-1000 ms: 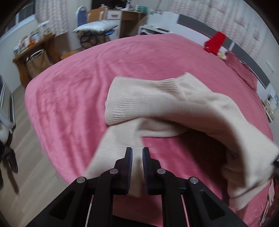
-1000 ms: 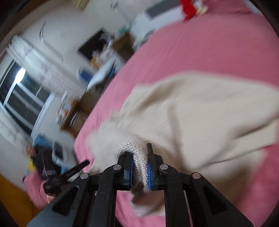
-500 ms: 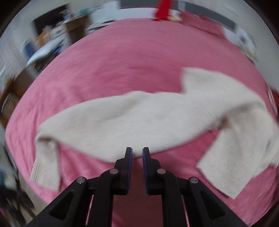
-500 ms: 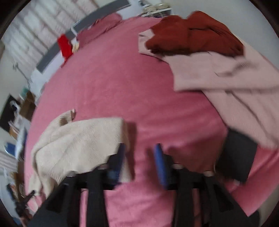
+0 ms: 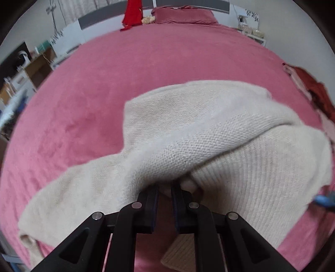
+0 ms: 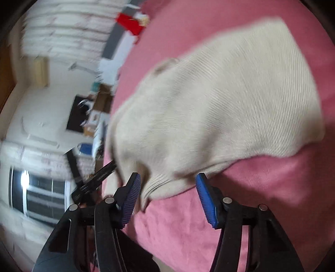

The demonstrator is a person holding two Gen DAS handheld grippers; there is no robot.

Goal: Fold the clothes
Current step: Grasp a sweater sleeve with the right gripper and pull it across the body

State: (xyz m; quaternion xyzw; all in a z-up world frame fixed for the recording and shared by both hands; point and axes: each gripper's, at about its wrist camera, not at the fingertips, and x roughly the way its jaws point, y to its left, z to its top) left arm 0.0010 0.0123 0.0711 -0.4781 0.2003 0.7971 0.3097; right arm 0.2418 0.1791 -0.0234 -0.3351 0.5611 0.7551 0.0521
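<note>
A pink bed [image 5: 104, 87] fills our left wrist view, a red garment [image 5: 132, 12] at its far end. The cream sweater [image 5: 209, 129] lies bunched across the near half, draped over our left claw [image 5: 164, 189], whose fingers sit pressed together (whether on cloth, we cannot tell).

In the blurred right wrist view, our right claw [image 6: 167, 184] has just been opening and stands spread, the sweater's ribbed edge [image 6: 159, 184] loose between its blue pads [image 6: 206, 200].
</note>
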